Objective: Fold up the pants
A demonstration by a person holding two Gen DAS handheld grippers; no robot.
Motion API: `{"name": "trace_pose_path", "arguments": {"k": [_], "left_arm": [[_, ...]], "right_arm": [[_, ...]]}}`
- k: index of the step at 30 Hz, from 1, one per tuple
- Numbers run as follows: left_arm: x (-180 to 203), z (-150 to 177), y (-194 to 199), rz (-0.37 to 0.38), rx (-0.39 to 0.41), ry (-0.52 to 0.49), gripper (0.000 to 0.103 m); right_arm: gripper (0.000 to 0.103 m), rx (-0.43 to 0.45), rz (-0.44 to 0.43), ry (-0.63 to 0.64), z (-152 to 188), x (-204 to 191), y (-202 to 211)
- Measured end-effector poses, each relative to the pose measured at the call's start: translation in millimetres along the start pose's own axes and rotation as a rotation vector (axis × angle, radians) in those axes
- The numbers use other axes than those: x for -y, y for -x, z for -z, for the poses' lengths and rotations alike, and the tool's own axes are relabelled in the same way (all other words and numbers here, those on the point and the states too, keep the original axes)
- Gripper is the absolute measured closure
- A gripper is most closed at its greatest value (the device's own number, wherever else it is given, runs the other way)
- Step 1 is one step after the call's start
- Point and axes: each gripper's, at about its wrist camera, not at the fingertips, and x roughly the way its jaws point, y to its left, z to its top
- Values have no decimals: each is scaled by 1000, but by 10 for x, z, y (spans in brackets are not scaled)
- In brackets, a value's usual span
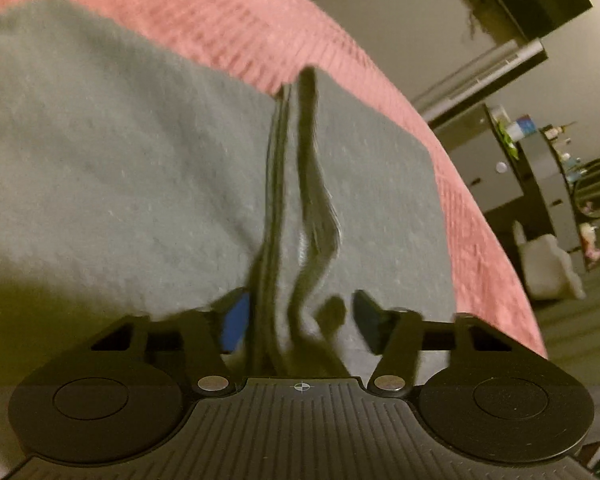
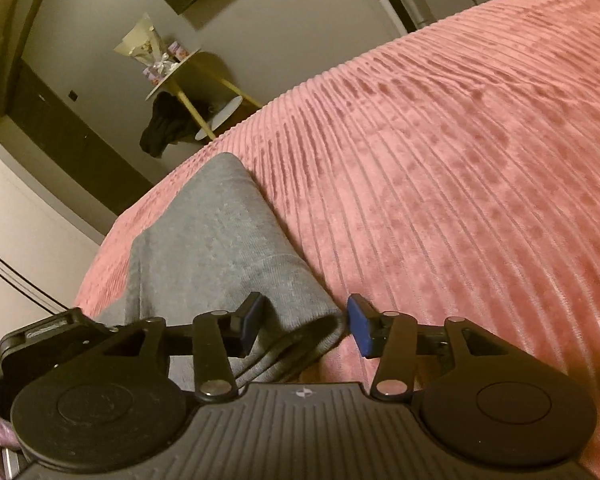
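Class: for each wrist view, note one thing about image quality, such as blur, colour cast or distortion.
Left wrist view: motion blur smears the grey pants and the dark drawstrings; a yellowish cast tints the lower left corner. Right wrist view: sharper, the pink bedspread ribs read clearly, though fisheye distortion bows the bed edge and walls.

Dim, warm yellowish indoor light in both my wrist views; light source not visible. Left view: motion blur smears dark drawstrings (image 1: 284, 200) running ahead between my fingers (image 1: 236, 322); pants (image 1: 120, 160) fabric soft, grainy. Dark olive shadow pools left of my left fingers. Right view sharper: bedspread (image 2: 460, 180) ribs crisp ahead and right of my fingers (image 2: 360, 326), faint sheen along ridges. Shadow under pants hem between fingers. Fisheye bends walls and furniture at edges; corners vignette to black.
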Motion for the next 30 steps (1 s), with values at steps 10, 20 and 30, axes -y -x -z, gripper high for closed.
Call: {"name": "trace_pose_path", "arguments": {"k": [10, 20, 30], "left_arm": [[25, 28, 111, 21, 47, 2, 87], [-195, 267, 1177, -154, 259, -220, 84], [-959, 308, 1181, -32, 247, 167, 58]], "right_arm": [[54, 2, -40, -24, -7, 34, 27], [45, -36, -113, -34, 17, -15, 54], [47, -56, -157, 113, 116, -294, 136]]}}
